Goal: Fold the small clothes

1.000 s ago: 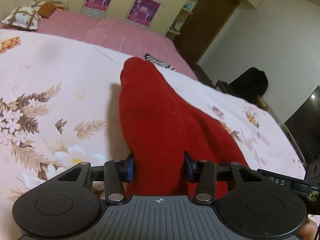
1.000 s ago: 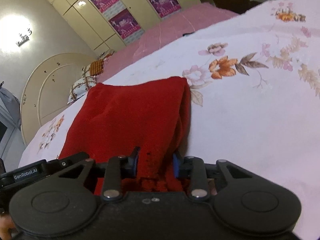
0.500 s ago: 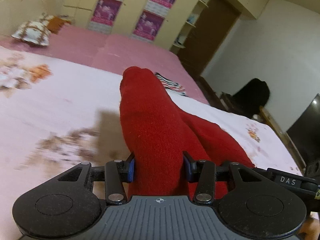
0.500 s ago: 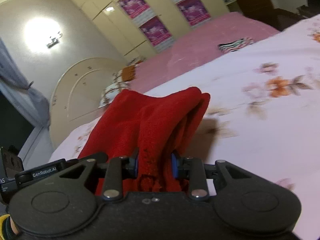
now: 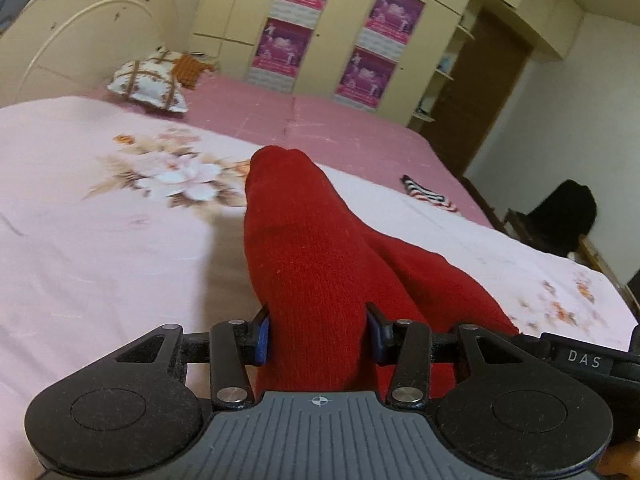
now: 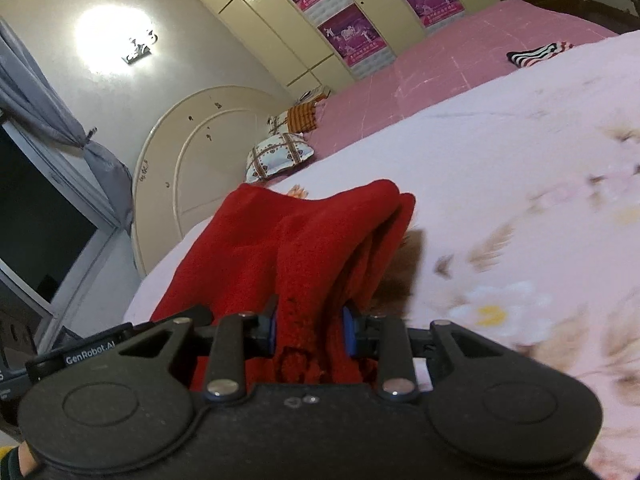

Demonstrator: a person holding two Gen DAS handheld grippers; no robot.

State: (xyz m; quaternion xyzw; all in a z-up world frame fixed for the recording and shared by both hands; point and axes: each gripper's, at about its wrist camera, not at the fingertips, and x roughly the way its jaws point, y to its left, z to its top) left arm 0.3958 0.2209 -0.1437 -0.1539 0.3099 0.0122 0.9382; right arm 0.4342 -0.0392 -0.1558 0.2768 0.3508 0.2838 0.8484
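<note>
Looking down my left gripper [image 5: 318, 334], I see its blue pads clamped on a thick bunch of the red cloth [image 5: 312, 264], which rises from the jaws in a ridge and slopes away to the right, off the bed [image 5: 100, 248]. My right gripper [image 6: 310, 330] is likewise clenched on another bunch of the same cloth [image 6: 296, 240], the pads pressing into its rough, looped edge, with the rest spreading left in a broad sheet toward my left gripper's side. So the cloth hangs between my two grips above the pale floral sheet [image 6: 500, 184], and it throws a soft shadow on the sheet just beside it. The flower print is smeared in both views, so I cannot say for sure whether the cloth's far end touches the sheet or hangs clear. A striped garment [image 5: 428, 194] lies well apart, near the seam where the floral sheet meets the pink cover [image 5: 320, 120]. Farther back are a patterned pillow [image 5: 152, 80] by the rounded headboard [image 6: 188, 160] and a cream wardrobe [image 5: 344, 20] hung with purple posters [image 5: 284, 46]. A lamp [image 6: 138, 46] glares on the wall in the right view.
</note>
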